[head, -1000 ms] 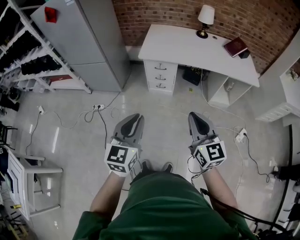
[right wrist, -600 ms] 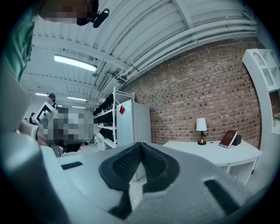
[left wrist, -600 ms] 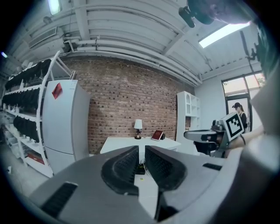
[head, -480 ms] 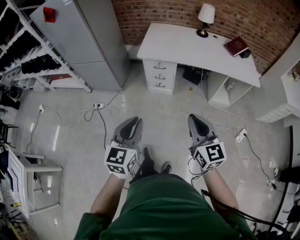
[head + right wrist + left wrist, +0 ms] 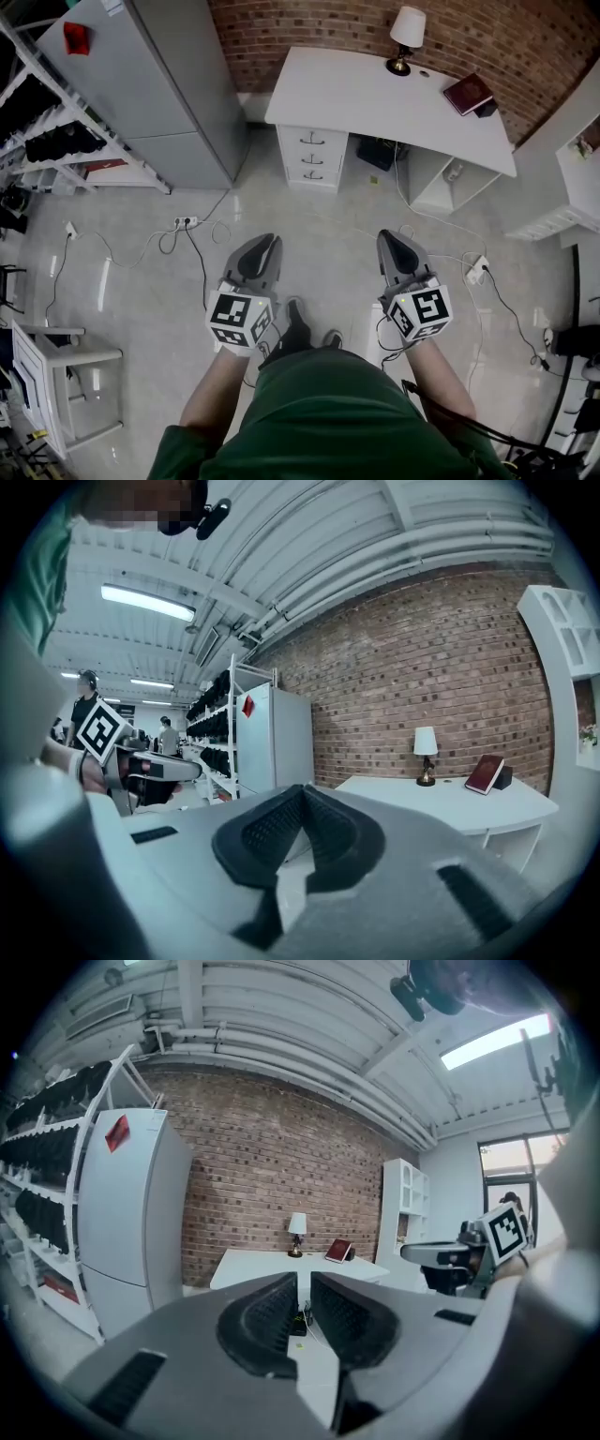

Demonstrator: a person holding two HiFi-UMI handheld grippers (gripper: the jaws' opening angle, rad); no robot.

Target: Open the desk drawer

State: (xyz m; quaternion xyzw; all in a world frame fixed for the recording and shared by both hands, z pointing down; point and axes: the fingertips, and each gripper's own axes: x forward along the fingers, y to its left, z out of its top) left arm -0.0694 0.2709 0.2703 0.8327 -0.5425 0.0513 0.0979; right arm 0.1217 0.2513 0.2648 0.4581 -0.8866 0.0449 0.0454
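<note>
The white desk [image 5: 375,94] stands against the brick wall, well ahead of me. Its stack of three drawers [image 5: 312,157] sits under the left end, all shut, each with a small dark handle. My left gripper [image 5: 265,246] and right gripper [image 5: 391,234] are held side by side over the floor, far short of the desk and pointing toward it. Both hold nothing. The left gripper [image 5: 305,1290] shows only a thin slit between its pads, and through it I see the desk [image 5: 262,1262]. The right gripper [image 5: 302,791] has its tips touching.
A lamp [image 5: 406,33] and a red book [image 5: 469,92] are on the desk. A tall grey cabinet [image 5: 159,84] and a shelving rack [image 5: 47,122] stand at the left. Cables [image 5: 178,230] and a power strip [image 5: 478,267] lie on the floor. A white shelf unit [image 5: 572,178] is at the right.
I have stepped forward with one foot, and the view has shifted so the cabinet and desk sit a little further left. Both grippers keep the same pose.
</note>
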